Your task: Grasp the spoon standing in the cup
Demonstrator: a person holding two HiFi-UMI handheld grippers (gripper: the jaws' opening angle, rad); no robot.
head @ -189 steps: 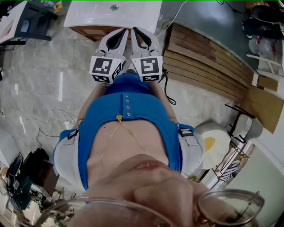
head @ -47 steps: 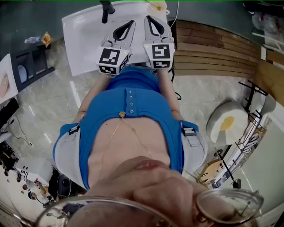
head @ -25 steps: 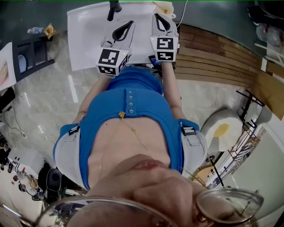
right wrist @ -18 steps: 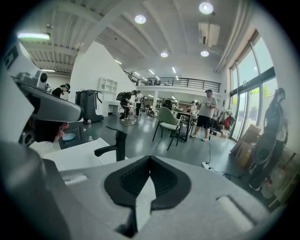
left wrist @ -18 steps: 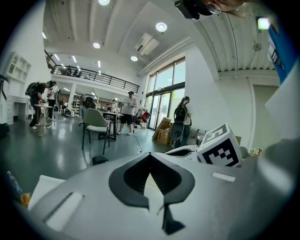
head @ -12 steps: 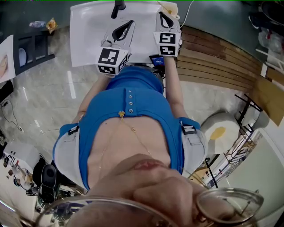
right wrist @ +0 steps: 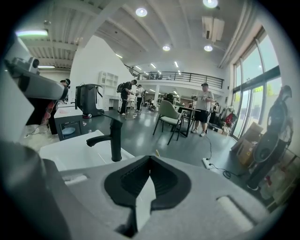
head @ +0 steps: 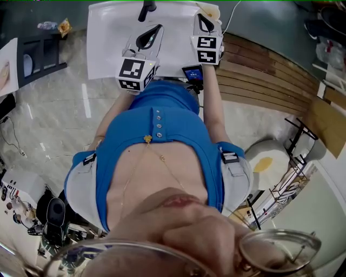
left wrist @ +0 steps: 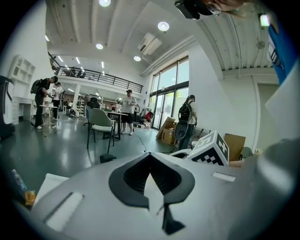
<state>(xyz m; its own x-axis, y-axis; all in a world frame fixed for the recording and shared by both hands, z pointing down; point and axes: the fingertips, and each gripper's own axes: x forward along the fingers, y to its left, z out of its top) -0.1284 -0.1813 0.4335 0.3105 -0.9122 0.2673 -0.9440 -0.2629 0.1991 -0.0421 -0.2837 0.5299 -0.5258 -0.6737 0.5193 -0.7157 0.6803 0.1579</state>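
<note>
**Spoon not yet in plain sight; right gripper is the nearer one**

Head view: the person holds both grippers out over a white counter (head: 108, 48). The left gripper (head: 152, 28) is over the counter's middle, near the black faucet (head: 146, 7) at the far edge. The right gripper (head: 202, 18) reaches further, towards the far right corner. Just beyond its tips lies a small cream-yellow thing (head: 210, 9), too small to name. It is the only candidate for the cup, and no spoon can be made out in it.

Left gripper view: the jaws are pressed together at the tips with nothing between them. Past them are only open floor, chairs and distant people (the other gripper's marker cube shows at the right). No cup or spoon lies on this gripper's line.

Right gripper view: these jaws are also closed tip to tip and empty. The faucet (right wrist: 113, 139) stands on the counter (right wrist: 70, 157) to the left of the jaws. A thin yellowish sliver (right wrist: 156, 152) peeks just over the tips, too small to identify.

Judging from this, the target lies ahead of the right gripper and slightly to its right, at the counter's far right corner. A spoon standing in a cup would have an upright long axis. The right jaws would therefore need to spread and close on the handle from the side.
</note>
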